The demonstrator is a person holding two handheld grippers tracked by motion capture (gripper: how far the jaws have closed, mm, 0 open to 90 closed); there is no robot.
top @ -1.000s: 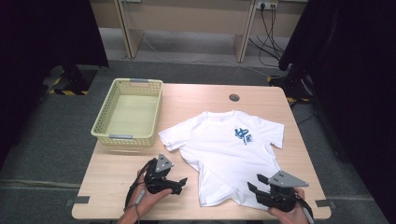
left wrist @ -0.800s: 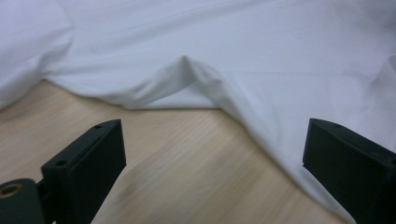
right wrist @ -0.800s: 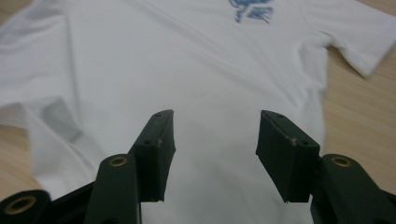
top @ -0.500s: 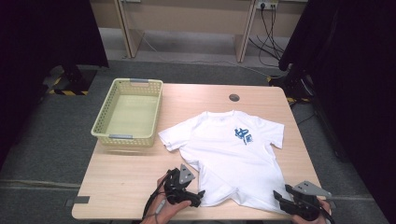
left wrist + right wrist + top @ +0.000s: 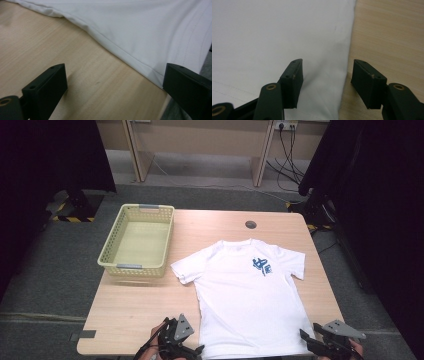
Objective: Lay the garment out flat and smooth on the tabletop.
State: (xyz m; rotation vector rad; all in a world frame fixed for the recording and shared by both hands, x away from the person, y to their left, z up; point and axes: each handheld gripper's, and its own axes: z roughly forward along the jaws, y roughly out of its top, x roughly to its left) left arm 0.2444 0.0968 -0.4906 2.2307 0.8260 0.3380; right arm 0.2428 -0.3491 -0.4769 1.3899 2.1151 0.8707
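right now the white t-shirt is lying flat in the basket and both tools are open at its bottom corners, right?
Not quite: the high view shows the white t-shirt flat on the table, beside the empty basket. The left tool and right tool are open.

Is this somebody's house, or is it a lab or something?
Probably a lab or test room, not a home. A plain light wooden table stands on grey carpet between black curtains, cables run from wall sockets behind it, and a white T-shirt lies flat beside a yellow plastic basket.
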